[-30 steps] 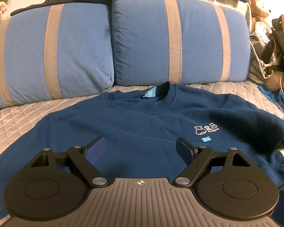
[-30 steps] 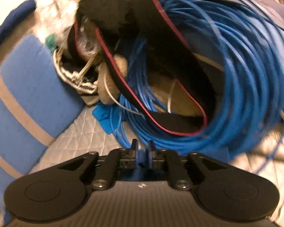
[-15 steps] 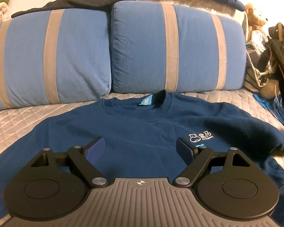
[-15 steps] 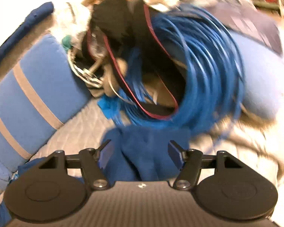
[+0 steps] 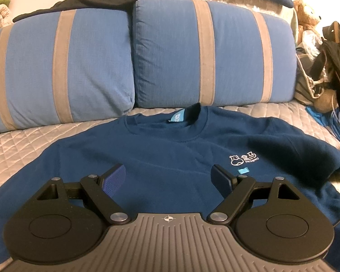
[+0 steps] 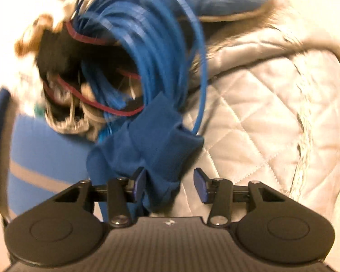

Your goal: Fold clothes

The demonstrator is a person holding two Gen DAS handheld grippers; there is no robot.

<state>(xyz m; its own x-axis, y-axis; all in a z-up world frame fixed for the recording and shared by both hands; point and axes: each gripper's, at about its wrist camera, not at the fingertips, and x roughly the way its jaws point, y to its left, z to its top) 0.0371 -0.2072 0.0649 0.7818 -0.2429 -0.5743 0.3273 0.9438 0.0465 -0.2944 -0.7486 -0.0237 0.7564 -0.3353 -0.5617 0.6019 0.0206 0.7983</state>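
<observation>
A navy sweatshirt (image 5: pixel 170 149) lies front up on the quilted bed cover, collar toward the pillows, with a small white logo (image 5: pixel 243 159) on the chest. My left gripper (image 5: pixel 167 176) hovers over its chest, open, with nothing between the fingers. In the right wrist view, which is blurred, the bunched end of a sleeve (image 6: pixel 151 145) sits between the jaws of my right gripper (image 6: pixel 170 184). Those jaws are closing. The cloth touches the left pad, and a gap still shows at the right pad (image 6: pixel 200 187).
Two blue pillows with grey stripes (image 5: pixel 63 68) (image 5: pixel 215 52) stand behind the sweatshirt. A coil of blue cable (image 6: pixel 147 45), a black bag with red trim (image 6: pixel 63 68) and a teddy bear (image 5: pixel 306 15) crowd the right side. The quilted cover (image 6: pixel 272 113) stretches right of the sleeve.
My right gripper rolled and came away from the cable pile, opened wide over the sleeve end, and now narrows around it. The left gripper has stayed open over the chest.
</observation>
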